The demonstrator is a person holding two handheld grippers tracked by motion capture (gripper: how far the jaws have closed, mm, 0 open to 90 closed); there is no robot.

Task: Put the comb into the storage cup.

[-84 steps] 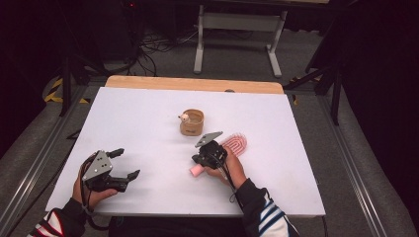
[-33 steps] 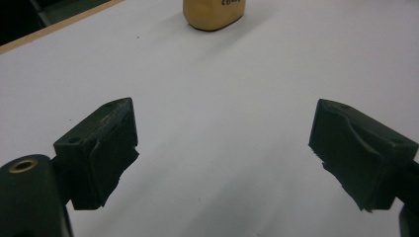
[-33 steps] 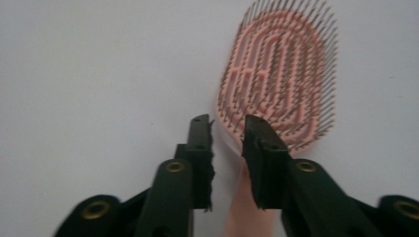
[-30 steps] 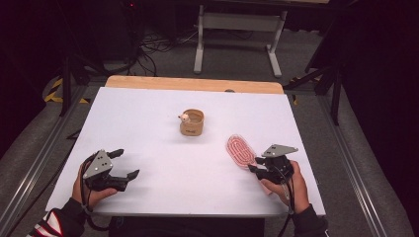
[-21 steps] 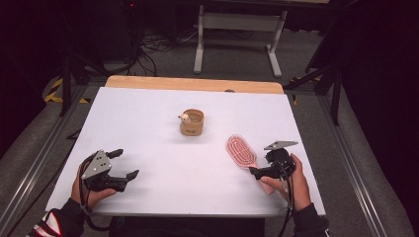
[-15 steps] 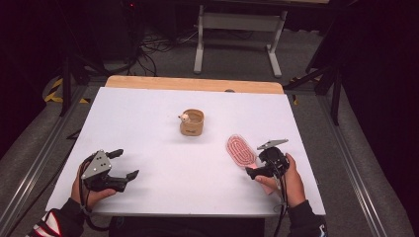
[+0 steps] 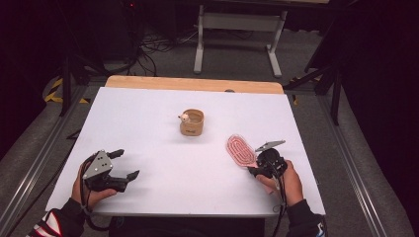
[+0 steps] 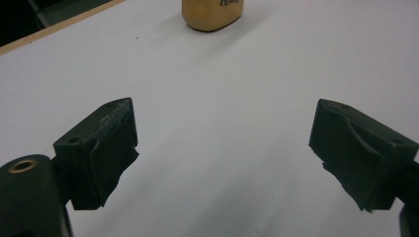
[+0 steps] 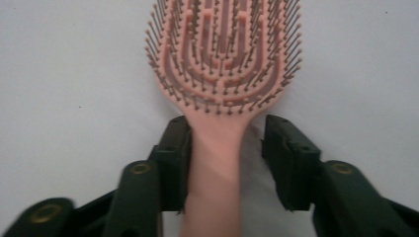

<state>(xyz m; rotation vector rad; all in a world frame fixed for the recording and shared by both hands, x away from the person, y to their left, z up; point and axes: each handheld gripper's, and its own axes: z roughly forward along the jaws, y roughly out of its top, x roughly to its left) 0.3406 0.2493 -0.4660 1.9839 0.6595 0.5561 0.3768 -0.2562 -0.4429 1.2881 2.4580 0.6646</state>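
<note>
1. Your right gripper [image 9: 227, 163] straddles the handle of the pink brush [image 9: 222, 74]. One jaw lies against the handle and the other stands a little off it, so the pads do not clamp it yet. The jaws have just been closing with the handle between them.

2. The brush lies flat on the white table [image 7: 148, 123], bristles up, at the right side of the sheet, just ahead of your right hand. In the high view the brush [image 7: 240, 149] points its head away from you and its handle toward you, which is why you come at it from the near end: the handle is the narrow part that the jaws can take.

3. Bristles up also keeps the smooth back on the table, so I judge the brush will stay level as the jaws close.

4. Your left gripper [image 7: 118, 165] rests at the near left, jaws wide apart with nothing between them. It is well clear of the brush, parked out of the way, it seems.

5. A tan cup [image 7: 191, 122] stands upright mid-table, well apart from both grippers, with a small pale thing at its rim that is too small to tell.

6. In the left gripper view the cup [image 8: 212, 14] bears dark lettering, cut off by the frame edge and unreadable. The brush shows no brand or writing.
</note>
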